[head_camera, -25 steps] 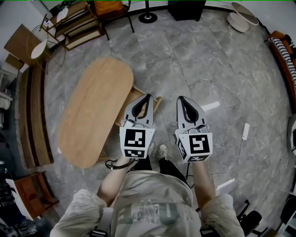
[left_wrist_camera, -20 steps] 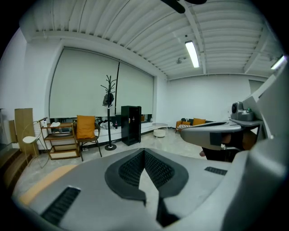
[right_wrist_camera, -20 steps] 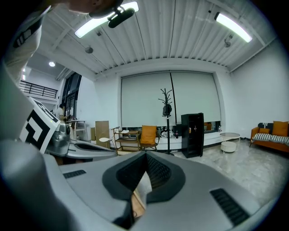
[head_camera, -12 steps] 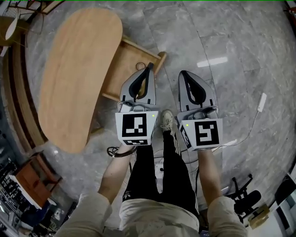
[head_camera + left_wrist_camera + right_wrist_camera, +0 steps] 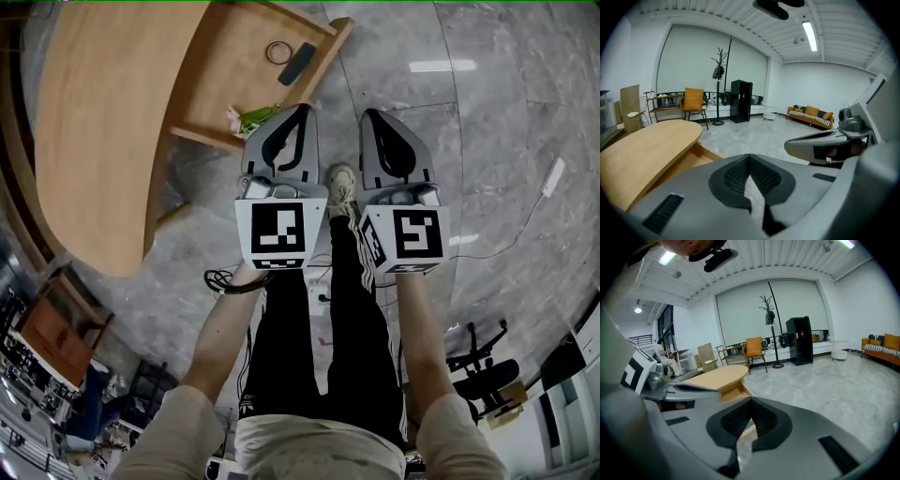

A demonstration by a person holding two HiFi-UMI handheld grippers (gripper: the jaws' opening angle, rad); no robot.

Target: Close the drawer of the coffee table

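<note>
The oval wooden coffee table (image 5: 94,122) fills the upper left of the head view. Its drawer (image 5: 225,80) stands pulled out to the right, holding a ring, a dark flat object and a small green-and-pink item. My left gripper (image 5: 303,110) is shut and empty, its tip over the drawer's near front corner. My right gripper (image 5: 367,114) is also shut and empty, beside it over bare floor. The left gripper view shows the closed left gripper (image 5: 750,157) with the table (image 5: 647,145) and drawer (image 5: 696,159) ahead at left. The right gripper (image 5: 751,401) faces the table (image 5: 719,375).
The person's legs and a shoe (image 5: 339,183) lie under the grippers. A white power strip (image 5: 553,176) with its cable is on the floor at right. A low wooden unit (image 5: 56,328) stands at left. Far off are a coat stand (image 5: 719,84), orange chair (image 5: 693,101) and sofa (image 5: 811,115).
Both grippers have sunk together towards the floor, and the head has dropped closer. The table and open drawer now look larger and nearer. Both stay shut.
</note>
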